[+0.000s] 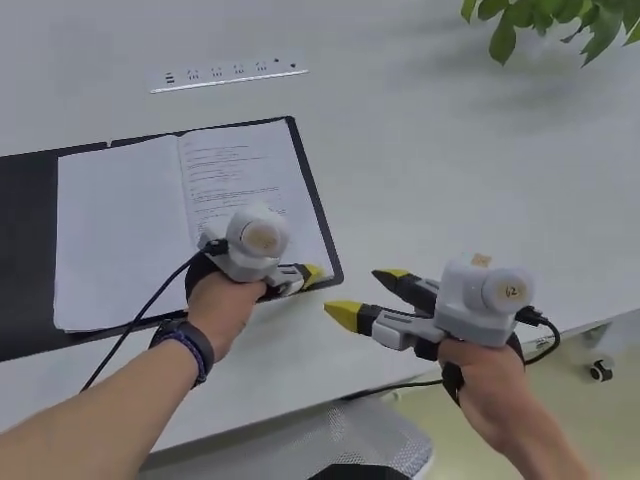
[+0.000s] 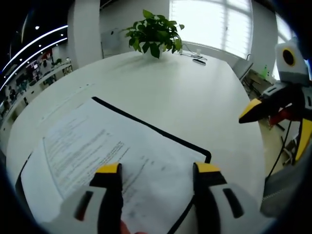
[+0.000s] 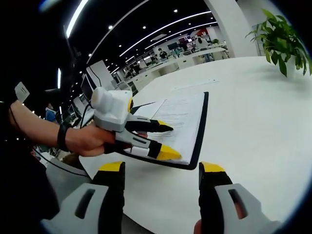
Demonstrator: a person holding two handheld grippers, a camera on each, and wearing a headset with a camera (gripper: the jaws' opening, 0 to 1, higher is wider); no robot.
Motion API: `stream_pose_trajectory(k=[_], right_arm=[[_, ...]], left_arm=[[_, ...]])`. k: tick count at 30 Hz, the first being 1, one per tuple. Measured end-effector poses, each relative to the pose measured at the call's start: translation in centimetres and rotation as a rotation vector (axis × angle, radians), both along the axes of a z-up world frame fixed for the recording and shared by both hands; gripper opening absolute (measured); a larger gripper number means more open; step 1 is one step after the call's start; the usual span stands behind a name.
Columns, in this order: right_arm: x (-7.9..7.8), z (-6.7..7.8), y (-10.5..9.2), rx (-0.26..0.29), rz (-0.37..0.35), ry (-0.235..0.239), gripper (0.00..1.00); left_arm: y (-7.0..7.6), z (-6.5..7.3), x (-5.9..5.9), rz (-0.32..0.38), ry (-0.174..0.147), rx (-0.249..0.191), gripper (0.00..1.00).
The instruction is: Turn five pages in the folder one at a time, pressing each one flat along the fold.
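Observation:
A black folder (image 1: 318, 210) lies open on the white table, with a blank page (image 1: 115, 230) on the left and a printed page (image 1: 240, 180) on the right. My left gripper (image 1: 305, 275) is open and hovers low over the printed page's near right corner (image 2: 146, 165), its yellow-tipped jaws spread above the paper (image 2: 158, 170). My right gripper (image 1: 368, 293) is open and holds nothing. It stays above bare table just right of the folder's corner, pointing at the left gripper (image 3: 168, 141). The right gripper's own jaws (image 3: 162, 168) frame the folder's edge (image 3: 200, 131).
A power strip (image 1: 228, 72) is set into the table (image 1: 450, 150) behind the folder. A potted plant (image 1: 550, 25) stands at the far right. The table's near edge runs just below both hands, with a grey mesh chair (image 1: 370, 445) under it.

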State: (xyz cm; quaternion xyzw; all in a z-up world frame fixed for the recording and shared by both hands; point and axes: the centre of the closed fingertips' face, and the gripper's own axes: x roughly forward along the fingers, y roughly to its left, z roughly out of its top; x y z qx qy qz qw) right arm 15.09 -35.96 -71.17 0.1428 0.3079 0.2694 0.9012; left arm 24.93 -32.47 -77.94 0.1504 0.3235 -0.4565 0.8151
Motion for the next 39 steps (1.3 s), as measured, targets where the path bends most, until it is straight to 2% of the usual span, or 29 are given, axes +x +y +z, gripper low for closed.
stream_pose_trajectory(k=[4,15,21,26,30,39], right_arm=[[0.3,-0.1,0.4,0.003,0.007,-0.001,0.59],[1.8,-0.4,1.2,0.016,0.024,-0.005,0.58],[3.7,-0.3,1.4,0.025,0.03,-0.014,0.57],[5.5,-0.4,1.7,0.032,0.04,-0.023,0.56],[6.9,-0.7,1.9,0.047,0.04,-0.022,0.56],[9.7,-2.2,2.4,0.084,0.036,0.004,0.55]], left_arm=[[0.1,0.0,0.1,-0.009,-0.006,0.008,0.55],[0.7,0.0,0.8,0.004,-0.023,-0.012,0.42],[1.0,0.0,1.3,0.019,-0.032,-0.02,0.35],[1.3,0.1,1.6,0.047,-0.019,-0.039,0.3],[1.3,0.0,1.7,0.047,-0.021,-0.041,0.29],[1.3,0.4,1.5,0.055,-0.011,-0.055,0.27]])
